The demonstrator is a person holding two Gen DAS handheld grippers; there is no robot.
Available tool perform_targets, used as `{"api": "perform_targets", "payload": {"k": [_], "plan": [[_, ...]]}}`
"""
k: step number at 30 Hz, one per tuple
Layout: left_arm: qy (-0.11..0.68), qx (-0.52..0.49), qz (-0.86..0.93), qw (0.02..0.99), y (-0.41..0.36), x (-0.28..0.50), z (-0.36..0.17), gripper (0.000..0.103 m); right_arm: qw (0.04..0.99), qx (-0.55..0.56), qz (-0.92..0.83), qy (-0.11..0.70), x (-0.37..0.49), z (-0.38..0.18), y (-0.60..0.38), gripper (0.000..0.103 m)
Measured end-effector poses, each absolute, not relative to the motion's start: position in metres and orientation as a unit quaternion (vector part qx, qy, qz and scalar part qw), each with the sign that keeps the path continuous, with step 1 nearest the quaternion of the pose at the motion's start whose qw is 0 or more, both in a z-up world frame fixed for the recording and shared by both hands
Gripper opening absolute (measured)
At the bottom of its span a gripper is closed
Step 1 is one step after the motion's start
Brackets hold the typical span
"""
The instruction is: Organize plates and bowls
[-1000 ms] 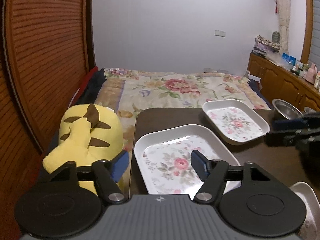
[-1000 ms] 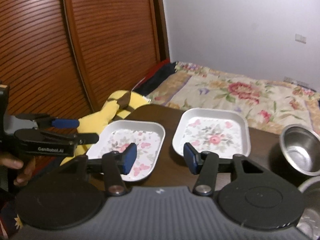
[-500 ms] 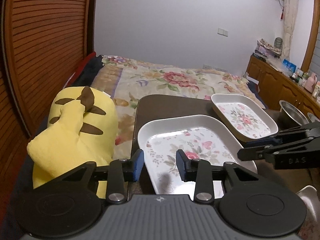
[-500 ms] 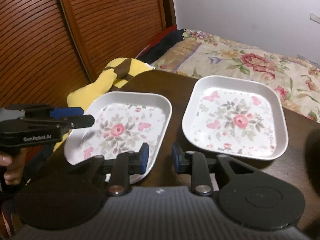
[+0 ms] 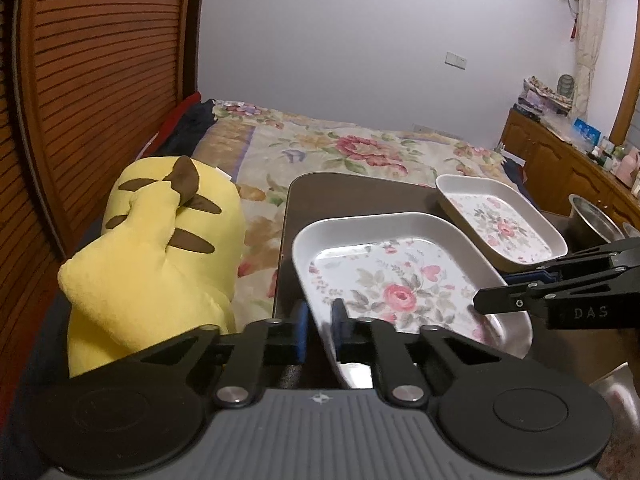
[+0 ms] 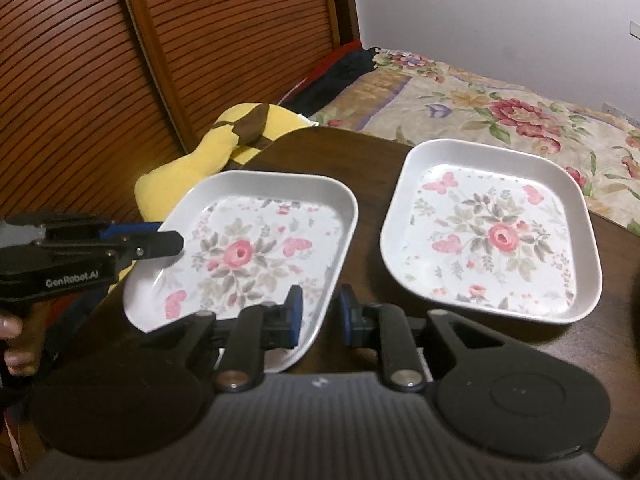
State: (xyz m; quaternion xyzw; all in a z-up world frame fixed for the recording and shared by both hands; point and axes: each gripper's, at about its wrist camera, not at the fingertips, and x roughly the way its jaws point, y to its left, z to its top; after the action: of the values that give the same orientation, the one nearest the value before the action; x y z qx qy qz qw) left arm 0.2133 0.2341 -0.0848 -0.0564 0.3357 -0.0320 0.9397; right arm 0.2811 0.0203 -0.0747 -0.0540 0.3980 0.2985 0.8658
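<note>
A plain pale wall (image 5: 360,40) closes the far end of the room and carries a light switch plate (image 5: 456,60). A slatted brown wooden panel (image 5: 100,80) runs along the left side. A bed with a floral cover (image 5: 340,148) lies against the far wall. A dark wooden table (image 5: 340,192) stands in front of it. A wooden cabinet (image 5: 560,164) lines the right side, its top cluttered. A pale curtain (image 5: 588,20) hangs above it. Lighting is dim and even.
</note>
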Motion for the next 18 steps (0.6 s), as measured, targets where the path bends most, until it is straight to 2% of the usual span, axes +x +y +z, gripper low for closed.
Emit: {"api": "perform_targets", "payload": {"k": [2,3,6,18], "plan": [[0.335,-0.054,-0.031,0.940,0.233,0.211,-0.085,0.011,0.866,-0.054,0.299,0.397,0.281,-0.075,0.020,0.019],[0.335,-0.053,-0.029,0.940,0.233,0.211,-0.085,0.011,0.866,-0.055,0.297,0.397,0.281,-0.075,0.020,0.014],[0.336,-0.056,-0.025,0.940,0.233,0.209,-0.084,0.010,0.864,-0.049,0.299,0.402,0.283,-0.076,0.018,0.011],[0.307,-0.046,-0.031,0.950,0.216,0.189,-0.052,0.010,0.873,-0.035,0.300,0.381,0.264,-0.052,-0.001,0.011]]}}
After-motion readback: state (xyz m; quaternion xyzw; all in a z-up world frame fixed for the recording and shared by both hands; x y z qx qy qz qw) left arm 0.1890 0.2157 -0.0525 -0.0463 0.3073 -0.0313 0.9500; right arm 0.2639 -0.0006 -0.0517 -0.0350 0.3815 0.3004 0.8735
